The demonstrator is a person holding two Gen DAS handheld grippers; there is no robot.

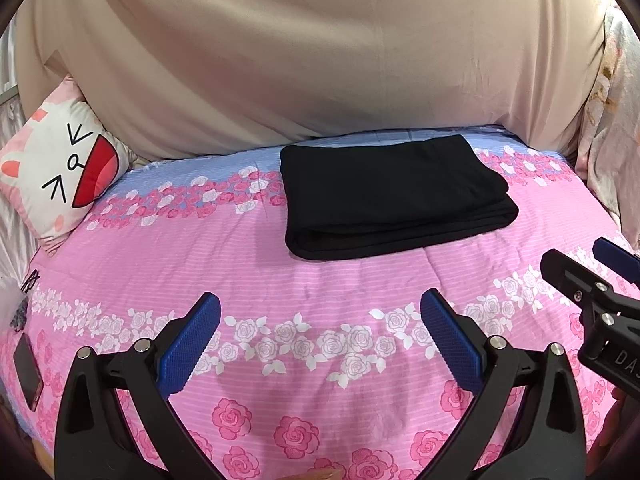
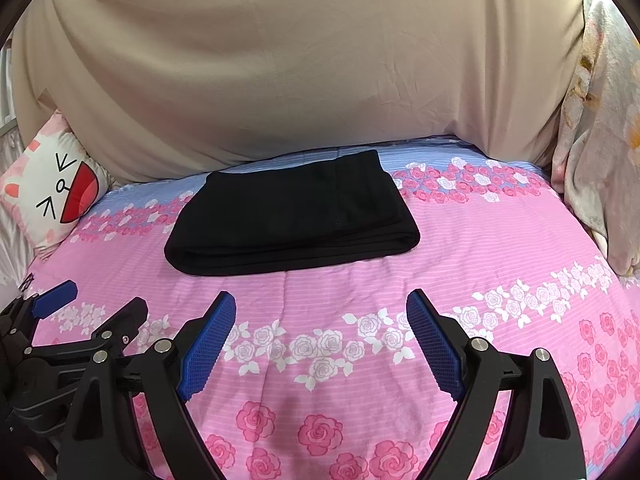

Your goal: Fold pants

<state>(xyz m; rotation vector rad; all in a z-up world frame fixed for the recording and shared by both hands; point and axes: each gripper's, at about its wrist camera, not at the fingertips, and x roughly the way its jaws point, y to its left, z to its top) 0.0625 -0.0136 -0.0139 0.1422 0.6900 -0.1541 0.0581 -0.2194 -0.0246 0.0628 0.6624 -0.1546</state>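
Above the bedspread (image 1: 320, 280) — both grippers' jaws spread wide, empty, short of the folded pants (image 1: 392, 196)

Bed: pink rose-print quilt with blue band (image 1: 320, 280)
Backdrop: beige draped cloth (image 1: 300, 60)
Left: white cartoon-face cushion (image 1: 60, 168)
Right: pale floral fabric (image 2: 600, 140)

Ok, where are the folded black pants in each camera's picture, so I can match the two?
Left wrist view: black pants lie right of centre on the pink floral bedspread.
Right wrist view: black pants lie left of centre.
Shared landmark: the cat-face pillow at the left edge.
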